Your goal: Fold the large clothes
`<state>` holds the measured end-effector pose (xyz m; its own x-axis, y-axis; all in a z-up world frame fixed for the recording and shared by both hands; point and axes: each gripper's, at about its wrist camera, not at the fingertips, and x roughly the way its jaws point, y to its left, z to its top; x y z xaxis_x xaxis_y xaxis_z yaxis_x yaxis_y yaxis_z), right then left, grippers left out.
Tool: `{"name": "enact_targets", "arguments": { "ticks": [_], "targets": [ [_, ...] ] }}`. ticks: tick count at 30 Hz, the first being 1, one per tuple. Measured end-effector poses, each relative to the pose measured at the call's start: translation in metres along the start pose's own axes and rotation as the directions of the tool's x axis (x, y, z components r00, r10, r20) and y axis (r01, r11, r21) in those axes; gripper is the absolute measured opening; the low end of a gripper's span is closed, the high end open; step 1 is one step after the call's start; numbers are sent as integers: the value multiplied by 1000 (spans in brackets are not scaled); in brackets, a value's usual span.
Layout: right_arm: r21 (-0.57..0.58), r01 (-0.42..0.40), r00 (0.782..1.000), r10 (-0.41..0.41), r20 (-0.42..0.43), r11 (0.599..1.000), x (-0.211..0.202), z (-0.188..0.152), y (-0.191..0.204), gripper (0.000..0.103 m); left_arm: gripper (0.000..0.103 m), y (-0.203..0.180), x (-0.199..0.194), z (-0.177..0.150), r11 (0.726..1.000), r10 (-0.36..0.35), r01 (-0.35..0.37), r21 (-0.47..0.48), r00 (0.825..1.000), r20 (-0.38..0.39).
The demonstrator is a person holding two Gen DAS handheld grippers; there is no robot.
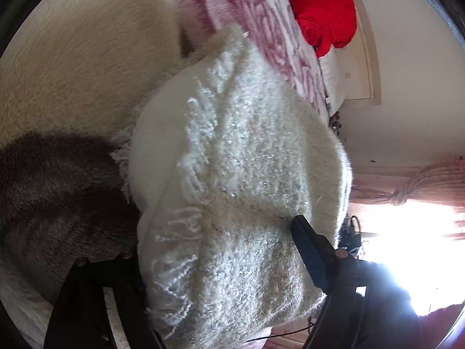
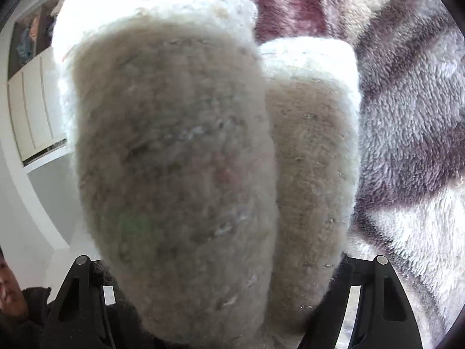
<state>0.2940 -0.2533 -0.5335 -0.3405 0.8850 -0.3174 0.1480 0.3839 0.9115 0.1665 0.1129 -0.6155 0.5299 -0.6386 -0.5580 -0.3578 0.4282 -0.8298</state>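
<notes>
A cream fuzzy knit garment (image 1: 247, 174) with a fringed edge fills the left wrist view, folded into thick layers. My left gripper (image 1: 221, 250) is shut on it; its right finger (image 1: 311, 250) presses into the knit and the left finger is hidden behind the cloth. In the right wrist view the same cream garment (image 2: 180, 160) hangs in thick folds right in front of the lens. My right gripper (image 2: 229, 305) is shut on the garment; its fingertips are hidden by the cloth.
A plush blanket (image 2: 407, 116) in cream, maroon and grey covers the bed below. A red garment (image 1: 322, 8) lies at the bed's far end. A bright window with pink curtains (image 1: 421, 192) is at the right. White cabinets (image 2: 32, 110) stand at the left.
</notes>
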Motion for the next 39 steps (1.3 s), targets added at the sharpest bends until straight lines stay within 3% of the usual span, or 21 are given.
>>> {"name": "enact_targets", "arguments": {
  "ticks": [3, 10, 14, 20, 27, 32, 36, 38, 39],
  "targets": [
    [-14, -34, 999, 34, 12, 999, -58, -17, -11, 79, 79, -10, -2, 7, 1000, -15, 15, 26, 1000, 11],
    [-84, -82, 993, 89, 75, 993, -108, -18, 16, 78, 78, -46, 3, 40, 992, -75, 73, 104, 997, 17],
    [-121, -93, 986, 109, 129, 988, -150, -2, 33, 78, 78, -84, 26, 79, 979, -105, 105, 173, 994, -9],
    [-184, -78, 961, 122, 246, 980, -221, 48, 58, 78, 78, -155, 93, 158, 950, -133, 146, 275, 989, -66],
    [-245, -64, 915, 155, 373, 968, -316, 142, 75, 78, 78, -236, 188, 257, 904, -136, 180, 388, 981, -139],
    [-291, -31, 889, 159, 429, 956, -375, 203, 79, 78, 78, -273, 250, 304, 861, -126, 193, 470, 977, -170],
    [-295, 0, 881, 140, 452, 955, -410, 244, 57, 78, 78, -262, 306, 321, 860, -79, 172, 480, 975, -208],
    [-243, 17, 885, 99, 455, 970, -421, 258, 28, 78, 78, -239, 339, 320, 872, -7, 126, 474, 969, -245],
    [-201, 36, 889, 61, 453, 979, -425, 263, 10, 78, 78, -223, 357, 316, 875, 66, 72, 478, 962, -264]
  ]
}}
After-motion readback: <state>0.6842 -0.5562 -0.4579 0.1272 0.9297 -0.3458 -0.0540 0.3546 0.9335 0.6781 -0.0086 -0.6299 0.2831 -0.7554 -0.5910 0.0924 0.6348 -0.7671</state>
